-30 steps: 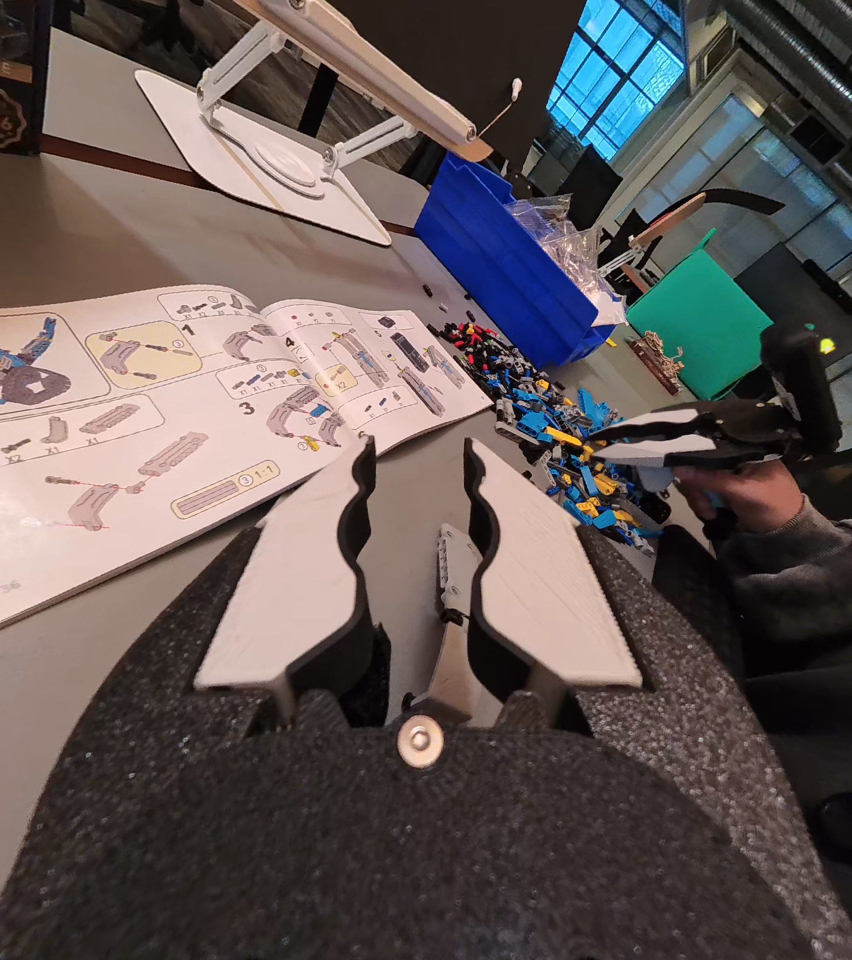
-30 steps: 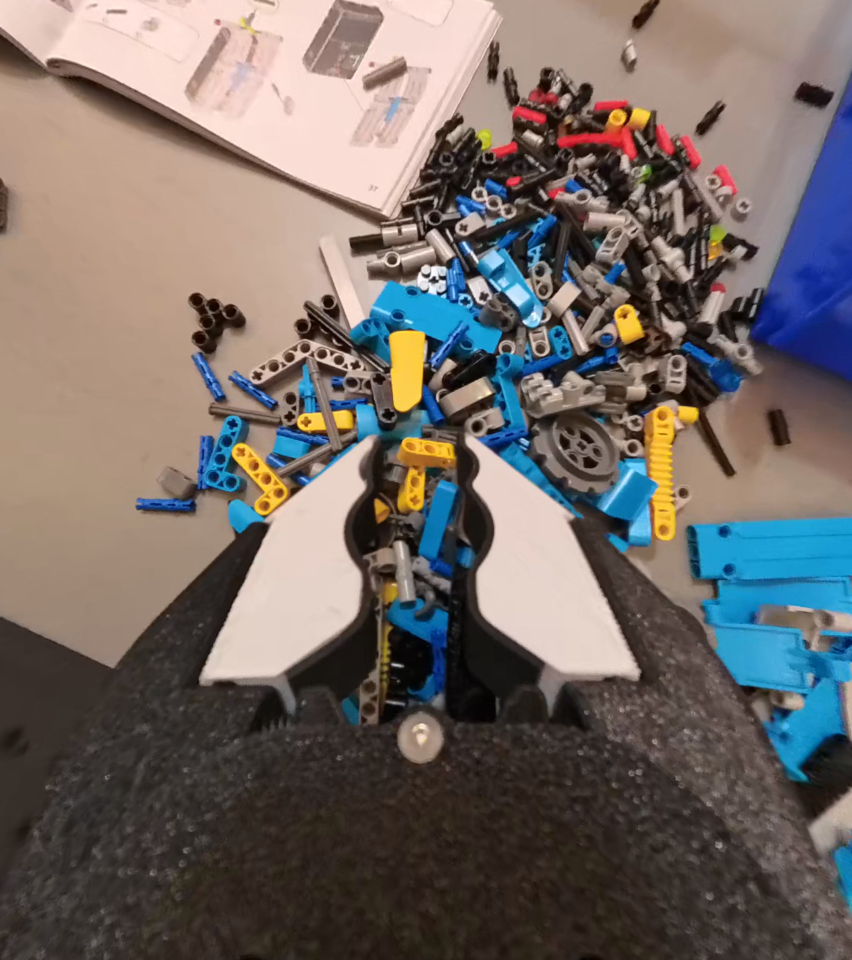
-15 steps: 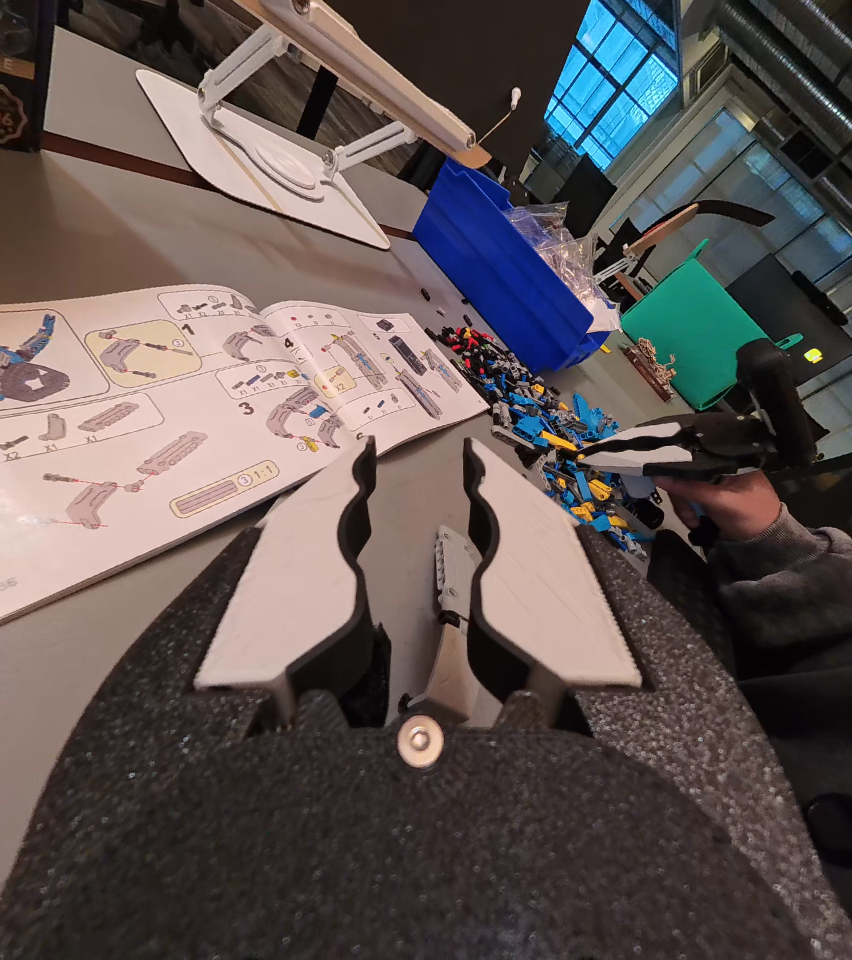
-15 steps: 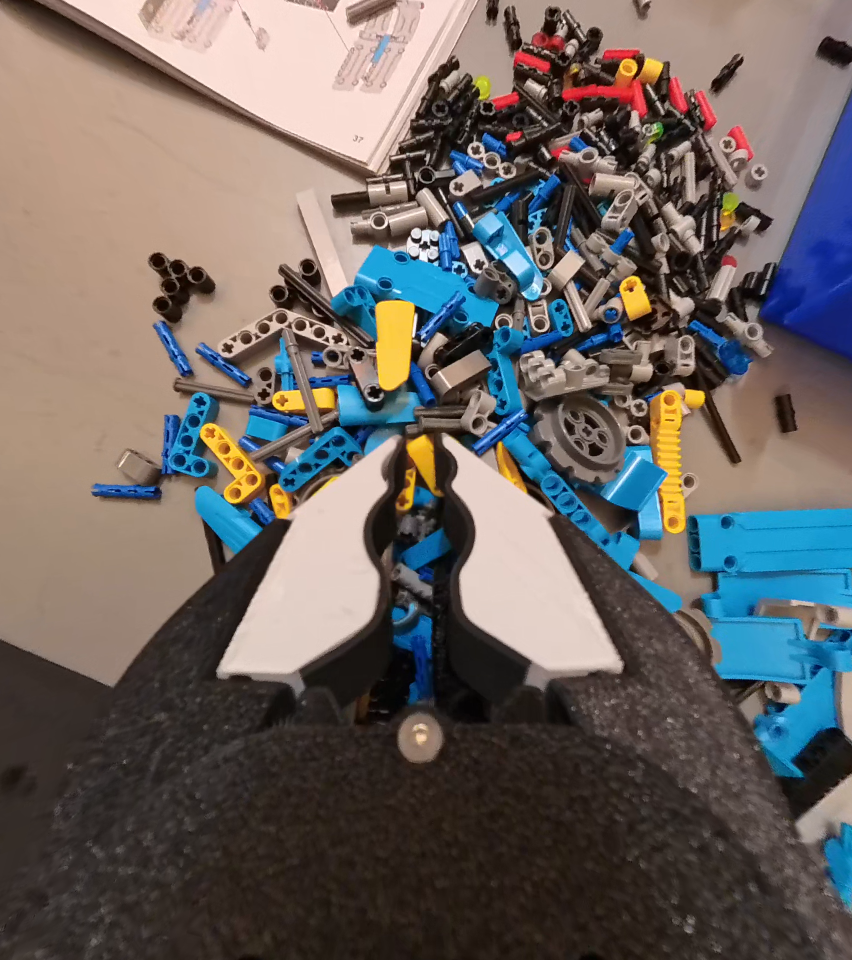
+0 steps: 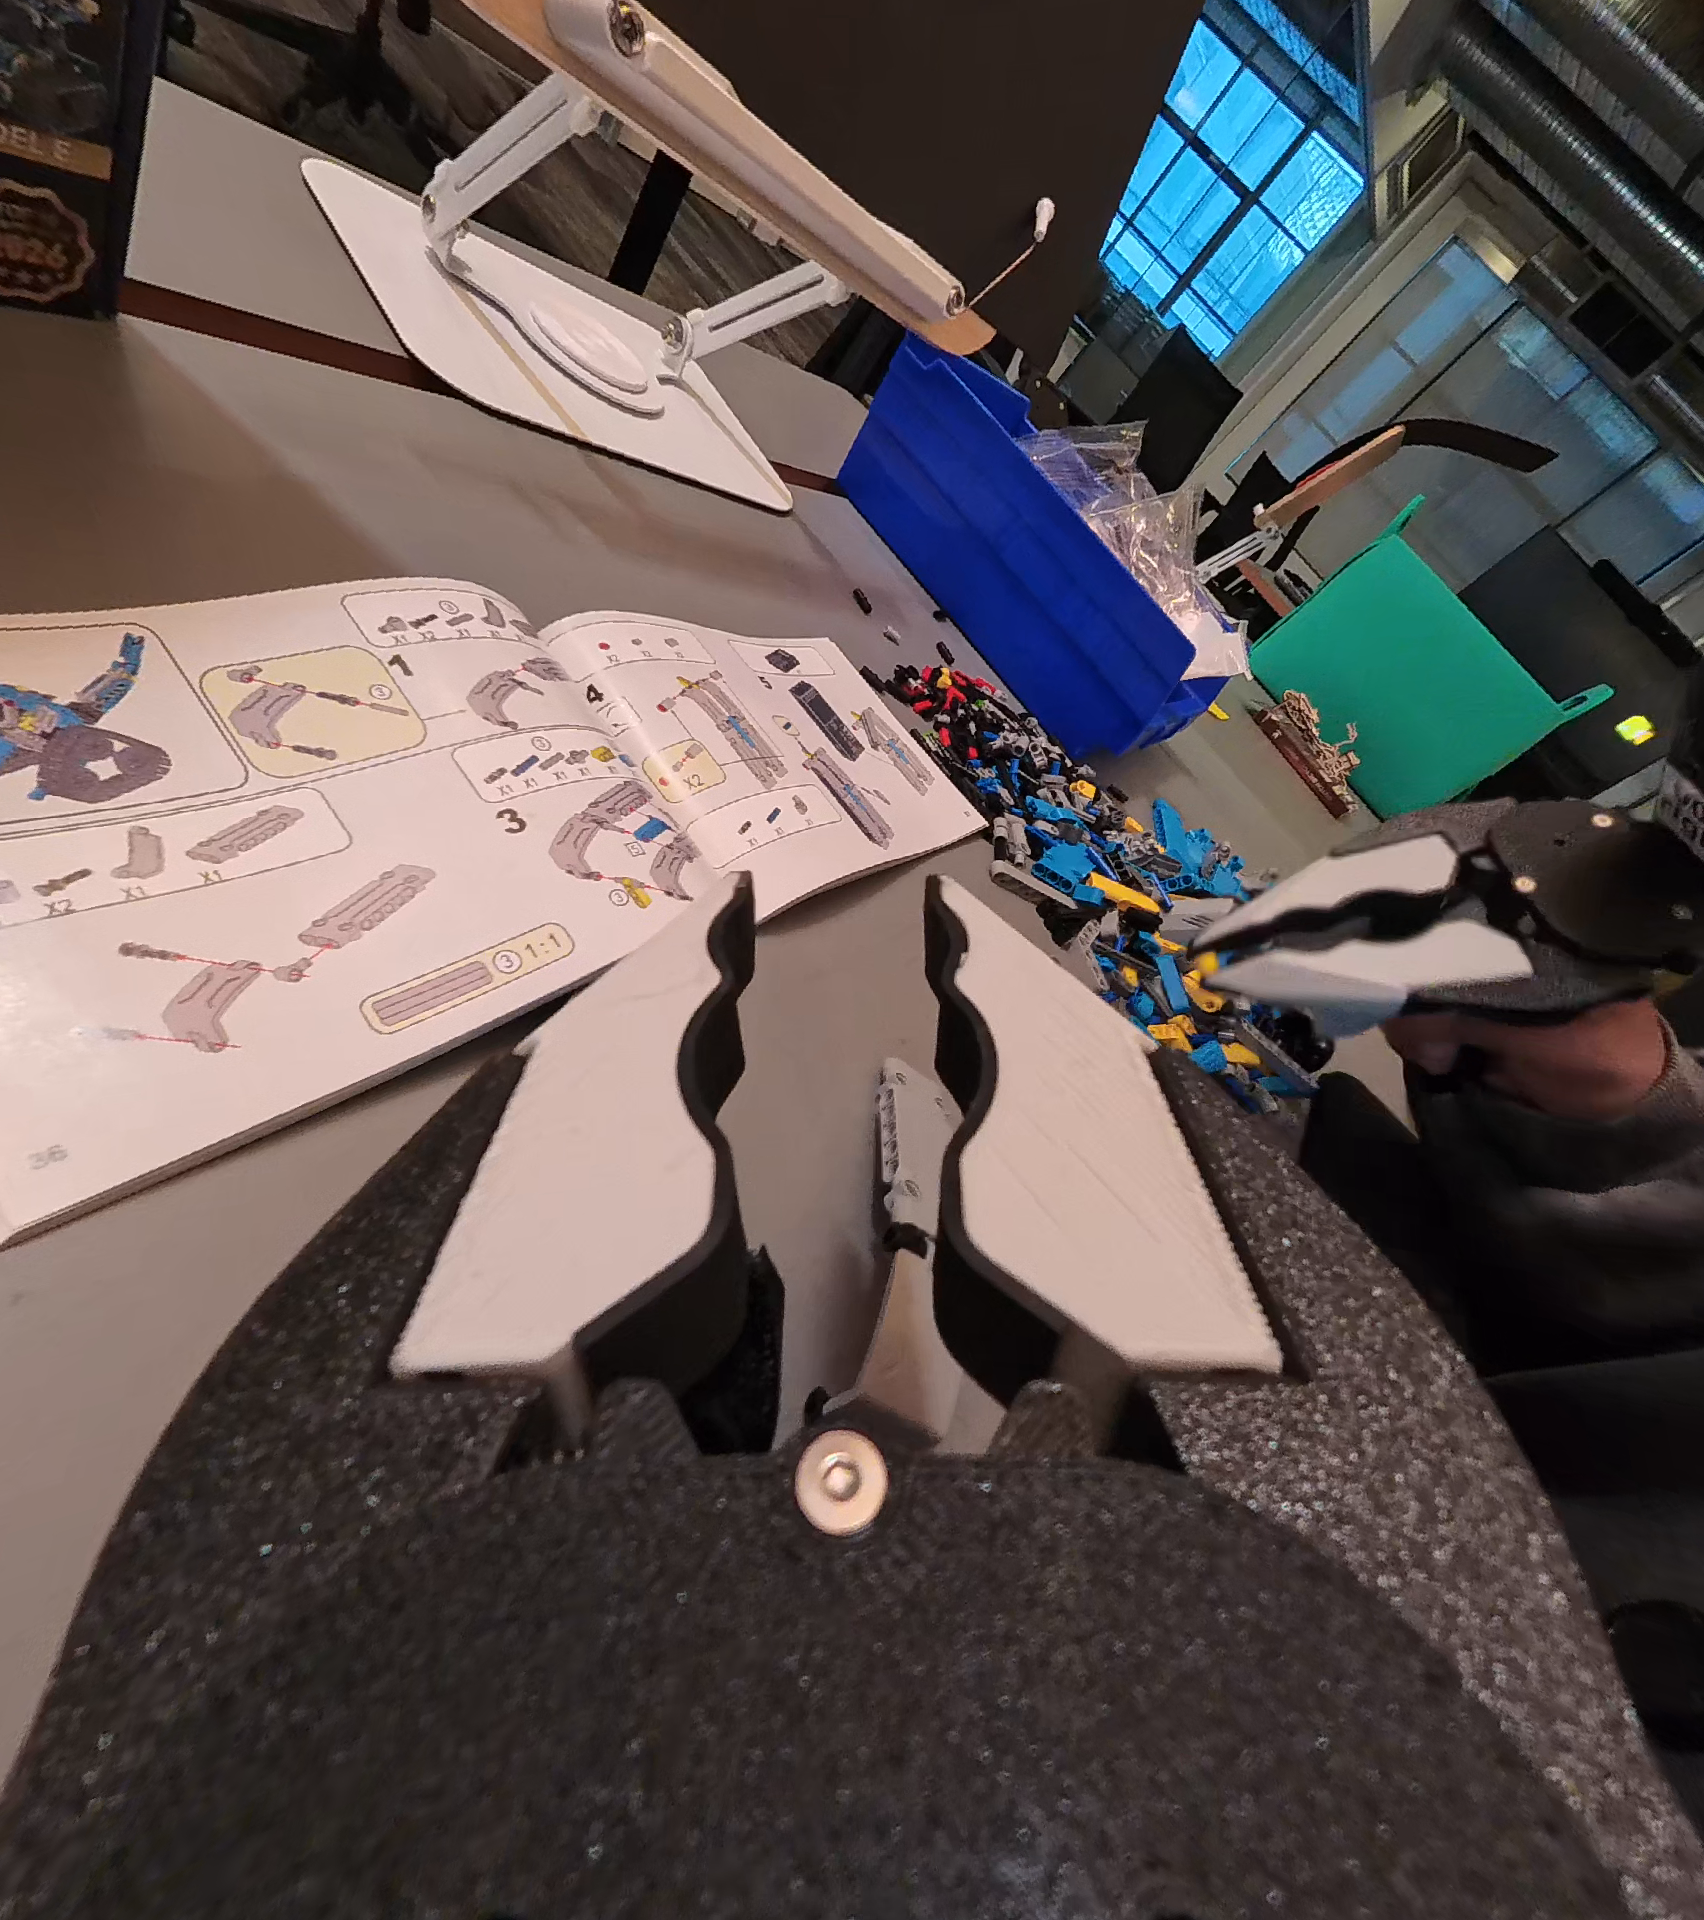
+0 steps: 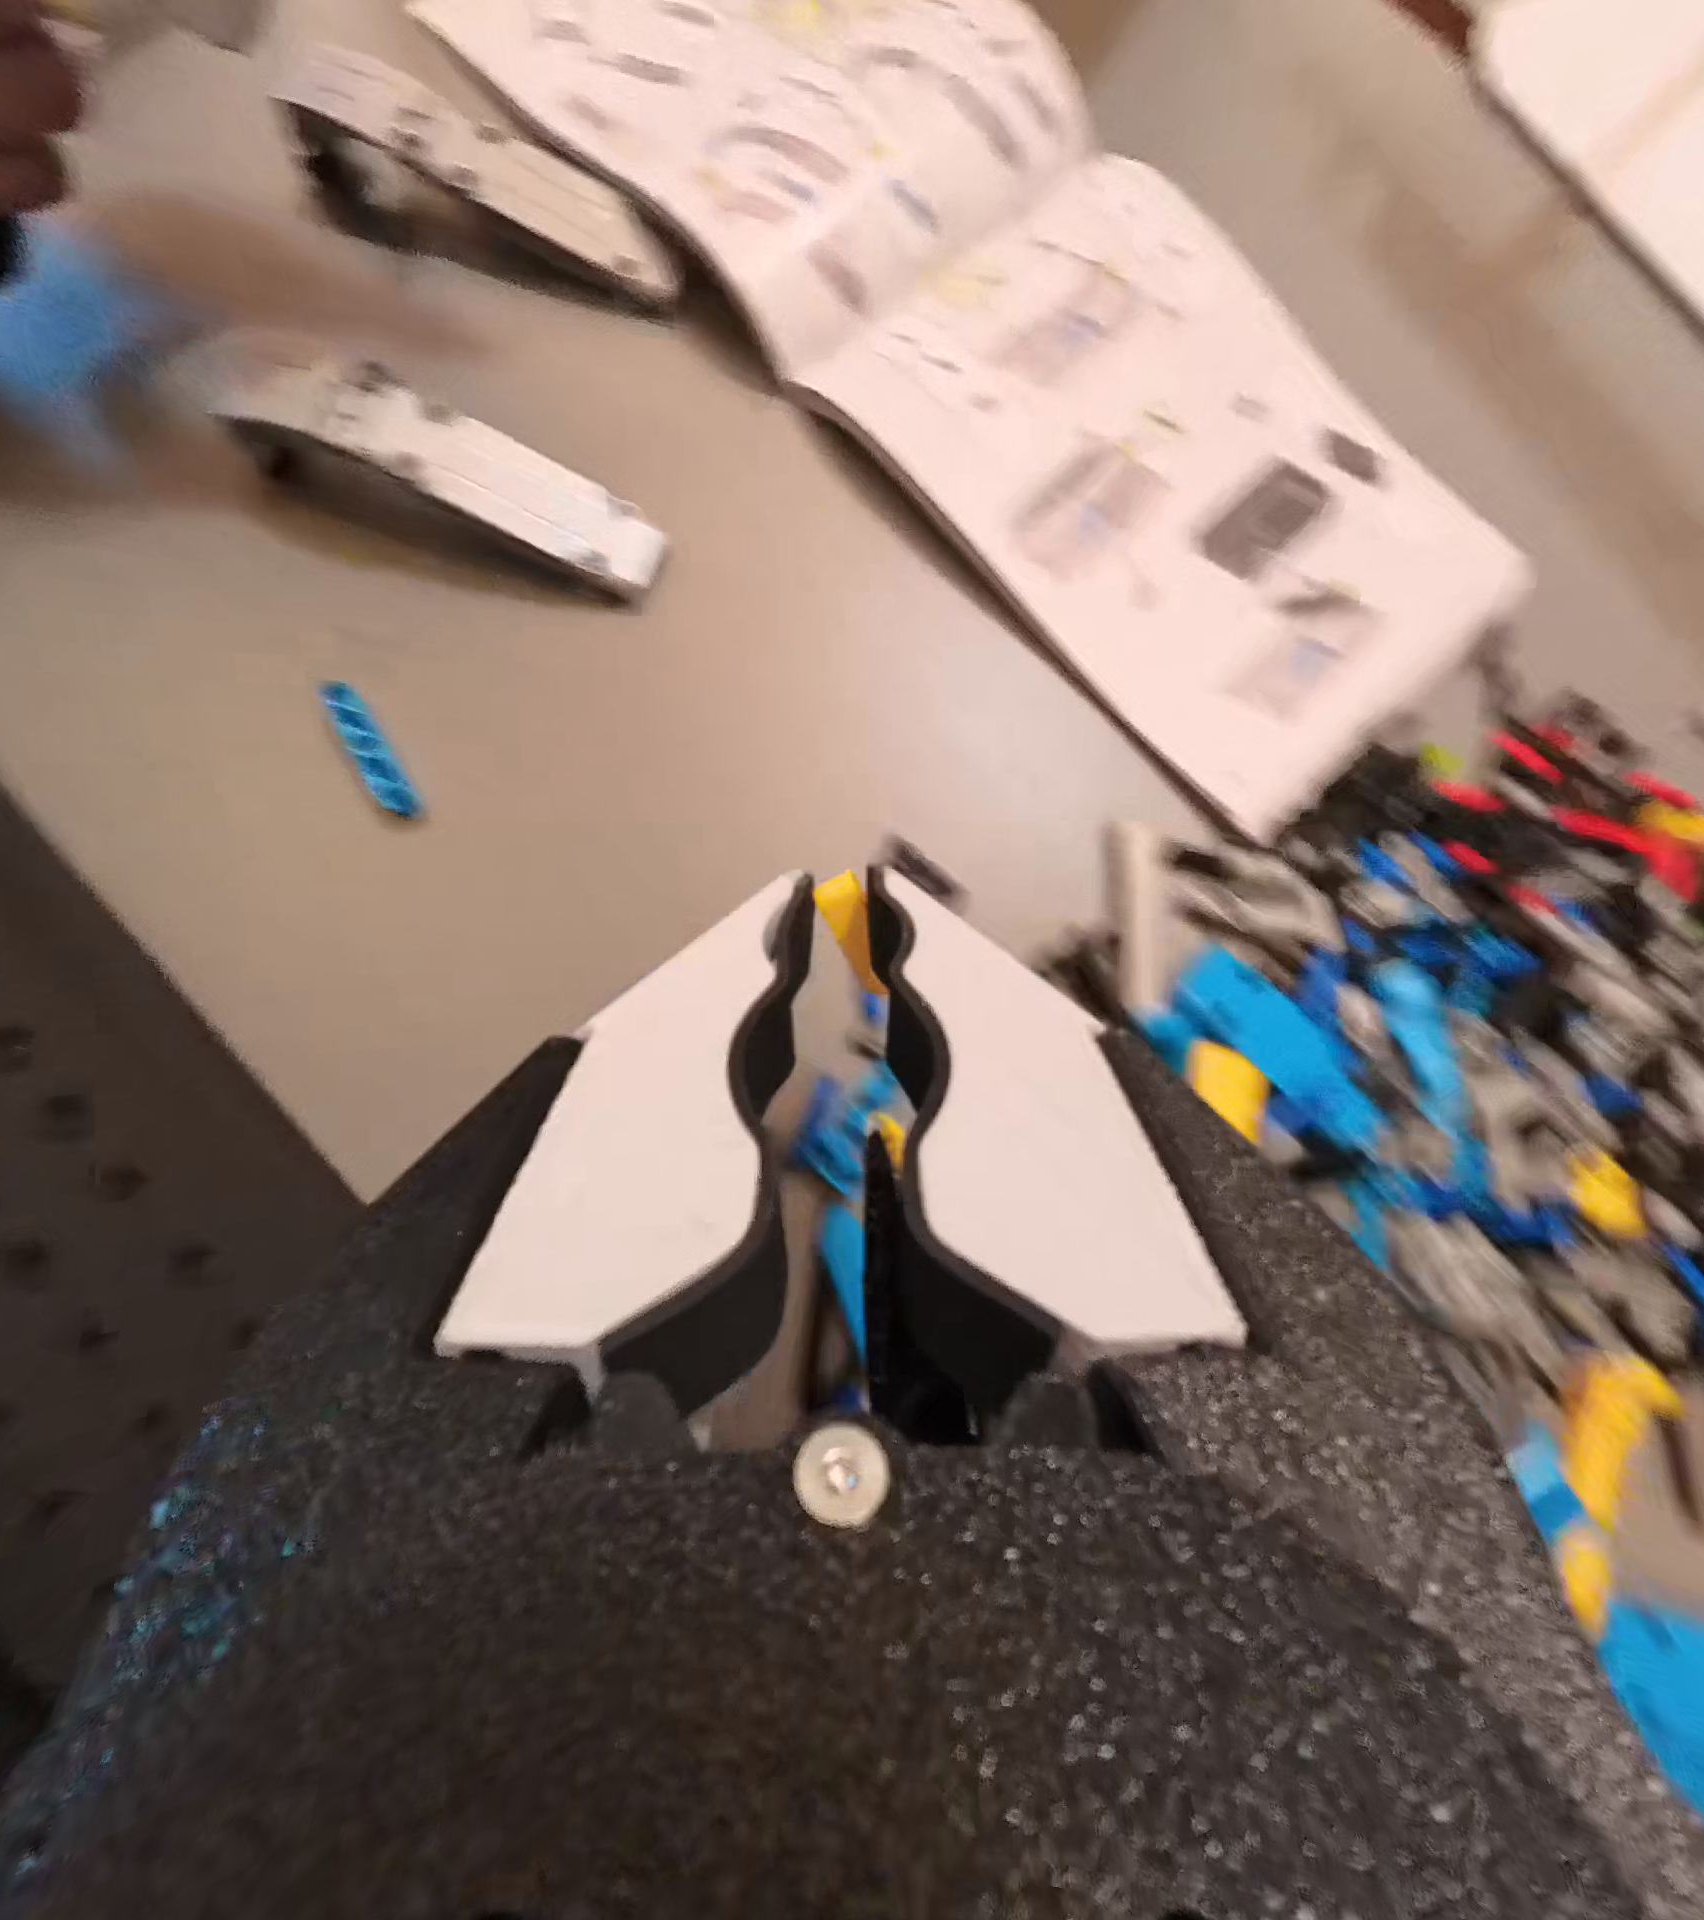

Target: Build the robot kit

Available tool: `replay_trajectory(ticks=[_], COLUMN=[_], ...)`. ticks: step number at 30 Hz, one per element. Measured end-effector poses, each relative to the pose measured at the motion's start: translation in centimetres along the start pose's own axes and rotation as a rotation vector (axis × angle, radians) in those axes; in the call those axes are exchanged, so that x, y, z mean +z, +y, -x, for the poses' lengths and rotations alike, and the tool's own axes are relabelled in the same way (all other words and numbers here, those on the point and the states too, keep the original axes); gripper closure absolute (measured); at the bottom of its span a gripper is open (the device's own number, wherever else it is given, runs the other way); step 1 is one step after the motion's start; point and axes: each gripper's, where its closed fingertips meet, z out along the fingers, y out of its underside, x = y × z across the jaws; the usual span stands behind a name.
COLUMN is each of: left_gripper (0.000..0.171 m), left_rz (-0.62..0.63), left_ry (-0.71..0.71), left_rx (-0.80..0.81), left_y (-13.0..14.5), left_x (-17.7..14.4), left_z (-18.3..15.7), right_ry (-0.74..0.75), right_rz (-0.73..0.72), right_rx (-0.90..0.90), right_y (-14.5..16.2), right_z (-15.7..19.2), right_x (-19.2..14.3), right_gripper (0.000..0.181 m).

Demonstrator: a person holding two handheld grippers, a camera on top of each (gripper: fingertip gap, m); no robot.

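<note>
- Moved since the earlier frame: we log the right gripper (image 6: 840,883) as risen off the brick pile (image 6: 1513,1049); half a second ago its jaws sat down among the pieces, and now they stand above bare worktop (image 6: 619,790), the view blurred with motion.
- Right jaws: pressed nearly together, pinching a small yellow piece (image 6: 850,925) at the very tips. In the left wrist view the same gripper (image 5: 1203,951) shows a spot of yellow at its point, over the near edge of the pile (image 5: 1118,894).
- Left gripper (image 5: 837,904): jaws spread, nothing between the tips. A long white-grey part (image 5: 905,1132) lies on the worktop below the gap, close beside one jaw; we cannot tell whether they touch.
- Position of the held piece: clear of the pile, well apart from the open instruction booklet (image 5: 328,831) and the blue bin (image 5: 1014,582).
- Handling judgement: the hold is only at the tips, so in our view the piece could twist or slip; even pressure and a slow, level carry would suit it.
- Pose, right: gripper pointed forward and tilted down toward the worktop, held from behind by a hand (image 5: 1513,1049) in a grey sleeve.
- Pose, left: gripper low, nearly level with the worktop, pointing along the booklet's edge.
- Also entered: a lone blue beam (image 6: 372,750) lying on the worktop, and a white stand (image 5: 619,270) beyond the booklet.
</note>
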Motion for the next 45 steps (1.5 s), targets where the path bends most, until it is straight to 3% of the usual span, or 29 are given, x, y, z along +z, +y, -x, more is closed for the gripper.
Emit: replay_trajectory(ticks=[3,9,19,21,25,28,31,34,38,42,45], left_gripper=[0.14,0.14,0.14,0.14,0.14,0.14,0.14,0.14,0.14,0.14,0.14], left_rz=[-0.003,-0.005,0.001,-0.001,-0.003,-0.004,-0.001,0.002,0.008,0.007,0.012], left_ry=[-0.022,-0.002,0.013,0.016,0.019,0.023,0.026,0.021,0.009,0.002,0.003], left_rx=[0.004,-0.032,-0.043,-0.044,-0.051,-0.054,-0.052,-0.048,-0.043,-0.042,-0.037], left_y=[-0.1,-0.1,0.0,0.0,0.0,0.0,0.0,0.1,0.2,0.2,0.3], left_x=[-0.2,-0.2,-0.1,-0.1,-0.2,-0.2,-0.1,-0.1,0.0,0.0,0.1], left_z=[0.4,0.4,0.2,0.1,0.1,0.0,0.0,0.0,0.3,0.4,0.4], right_ry=[-0.102,-0.194,-0.273,-0.27,-0.213,-0.027,0.188,0.269,0.193,0.072,0.074], right_rz=[0.007,0.047,0.064,0.051,-0.004,0.004,0.062,0.103,0.083,0.077,0.131], right_rx=[-0.063,-0.095,-0.055,-0.043,-0.001,0.045,0.133,0.22,0.261,0.232,0.177], right_y=[-1.5,-2.7,-2.0,-2.2,-3.0,-2.1,0.7,3.2,3.4,2.7,3.3], right_z=[3.8,8.0,9.3,9.2,5.7,-1.4,-9.4,-14.0,-14.1,-11.4,-10.6], right_x=[3.5,8.6,9.4,9.1,6.4,3.4,0.3,-1.0,0.7,3.1,4.3], right_gripper=[0.172,0.172,0.173,0.163,0.162,0.163,0.165,0.165,0.165,0.165,0.165])
